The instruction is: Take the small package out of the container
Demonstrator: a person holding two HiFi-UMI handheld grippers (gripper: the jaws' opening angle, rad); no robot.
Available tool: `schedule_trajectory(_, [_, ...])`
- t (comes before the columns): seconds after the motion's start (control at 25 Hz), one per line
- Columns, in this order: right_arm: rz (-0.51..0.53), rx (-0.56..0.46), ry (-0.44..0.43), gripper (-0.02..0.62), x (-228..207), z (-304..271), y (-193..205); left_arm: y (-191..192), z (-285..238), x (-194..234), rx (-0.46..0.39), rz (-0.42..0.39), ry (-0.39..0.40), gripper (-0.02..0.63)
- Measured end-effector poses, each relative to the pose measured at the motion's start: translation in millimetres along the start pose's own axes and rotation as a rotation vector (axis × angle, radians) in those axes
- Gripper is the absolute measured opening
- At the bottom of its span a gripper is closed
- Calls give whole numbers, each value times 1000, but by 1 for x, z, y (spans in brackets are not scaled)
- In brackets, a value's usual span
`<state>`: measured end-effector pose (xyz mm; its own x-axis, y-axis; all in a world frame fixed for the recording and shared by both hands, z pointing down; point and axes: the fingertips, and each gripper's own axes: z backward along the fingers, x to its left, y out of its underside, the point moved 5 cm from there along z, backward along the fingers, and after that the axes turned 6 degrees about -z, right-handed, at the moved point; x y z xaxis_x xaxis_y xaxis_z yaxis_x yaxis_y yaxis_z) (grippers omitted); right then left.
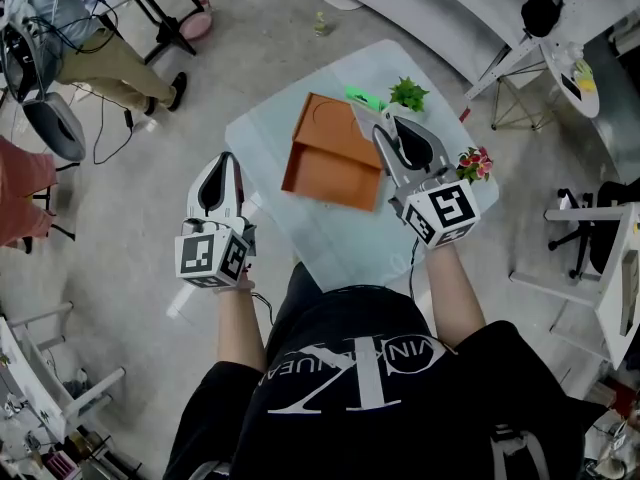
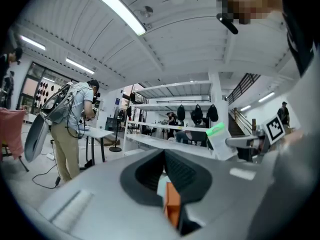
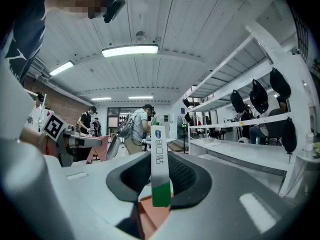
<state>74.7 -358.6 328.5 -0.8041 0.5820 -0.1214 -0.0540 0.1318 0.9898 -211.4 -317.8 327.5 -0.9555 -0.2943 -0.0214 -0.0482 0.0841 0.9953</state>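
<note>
An orange container [image 1: 335,158] lies on the small pale table [image 1: 340,243]. My right gripper [image 1: 385,123] hovers over the container's far right corner. It is shut on the small package [image 1: 364,101], a thin white strip with a green end that sticks out to the left. In the right gripper view the package [image 3: 160,171] stands upright between the pads of the right gripper [image 3: 160,156], with the container [image 3: 150,216] below. My left gripper [image 1: 225,160] hangs off the table's left edge, shut and empty. From the left gripper [image 2: 164,156] I see the package [image 2: 218,130] raised at the right.
A small green plant [image 1: 408,94] and a pot of red flowers [image 1: 474,163] stand along the table's right side. People [image 1: 70,38] and a chair [image 1: 50,123] are at the far left. White desks [image 1: 560,58] and shelving line the right.
</note>
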Motion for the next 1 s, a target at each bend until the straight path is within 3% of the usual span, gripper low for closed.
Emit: schedule_trajectory(1.0, [3, -87, 53, 101, -15, 13, -23, -20, 5, 8, -48, -19, -38, 0])
